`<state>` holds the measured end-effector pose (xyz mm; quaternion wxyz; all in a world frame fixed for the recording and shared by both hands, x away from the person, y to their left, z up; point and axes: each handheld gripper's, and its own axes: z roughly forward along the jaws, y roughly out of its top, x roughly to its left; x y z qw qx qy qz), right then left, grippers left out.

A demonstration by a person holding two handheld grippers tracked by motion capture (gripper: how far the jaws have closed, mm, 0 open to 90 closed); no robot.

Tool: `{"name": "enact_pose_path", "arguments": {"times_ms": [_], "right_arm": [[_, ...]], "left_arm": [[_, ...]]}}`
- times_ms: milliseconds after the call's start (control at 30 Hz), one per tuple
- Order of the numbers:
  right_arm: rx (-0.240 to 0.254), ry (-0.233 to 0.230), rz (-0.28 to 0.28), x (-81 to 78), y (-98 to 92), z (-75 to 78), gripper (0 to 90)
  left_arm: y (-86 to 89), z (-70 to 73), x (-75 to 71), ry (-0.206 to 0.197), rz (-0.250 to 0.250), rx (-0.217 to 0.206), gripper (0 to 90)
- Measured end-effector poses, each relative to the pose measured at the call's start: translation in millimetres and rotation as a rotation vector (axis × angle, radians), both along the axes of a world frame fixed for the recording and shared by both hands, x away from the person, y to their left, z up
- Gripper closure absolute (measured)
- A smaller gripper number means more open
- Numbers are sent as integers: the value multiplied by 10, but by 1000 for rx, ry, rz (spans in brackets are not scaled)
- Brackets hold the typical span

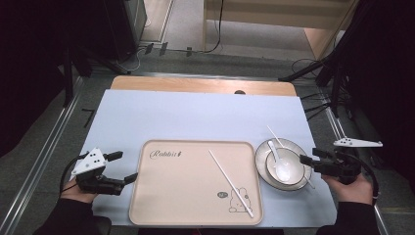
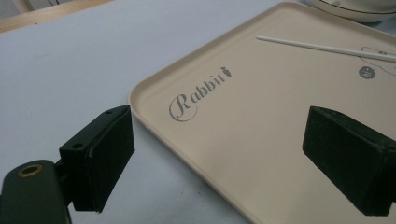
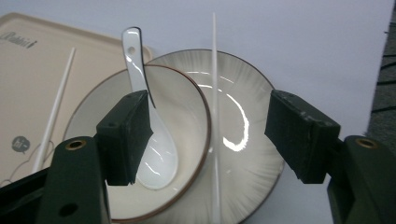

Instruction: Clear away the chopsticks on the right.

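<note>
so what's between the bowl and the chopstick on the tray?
Bare tray surface, its right rim, then the plate edge under the bowl; nothing else between bowl and chopstick, in the high view.

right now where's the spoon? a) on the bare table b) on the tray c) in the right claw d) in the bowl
d: the spoon lies with its scoop in the bowl, which sits on the plate beside the tray; the right claw is open around it, pads apart from it.

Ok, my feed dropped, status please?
Both tools open, empty. Right tool at plate rim, bowl with spoon on plate. Chopstick lies across plate between the jaws.
</note>
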<state>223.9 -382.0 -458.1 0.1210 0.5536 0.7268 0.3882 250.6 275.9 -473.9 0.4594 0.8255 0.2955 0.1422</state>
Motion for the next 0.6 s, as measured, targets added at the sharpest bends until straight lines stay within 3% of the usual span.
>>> {"name": "enact_pose_path", "arguments": {"times_ms": [133, 300, 600], "right_arm": [[-13, -9, -24, -74, -100, -78, 336], [-24, 18, -43, -154, -178, -160, 422], [-51, 101, 5, -223, -172, -347, 557]], "left_arm": [[-2, 0, 2, -2, 1, -3, 92], [-9, 3, 7, -4, -5, 0, 92], [-16, 1, 12, -4, -4, -1, 92]]}}
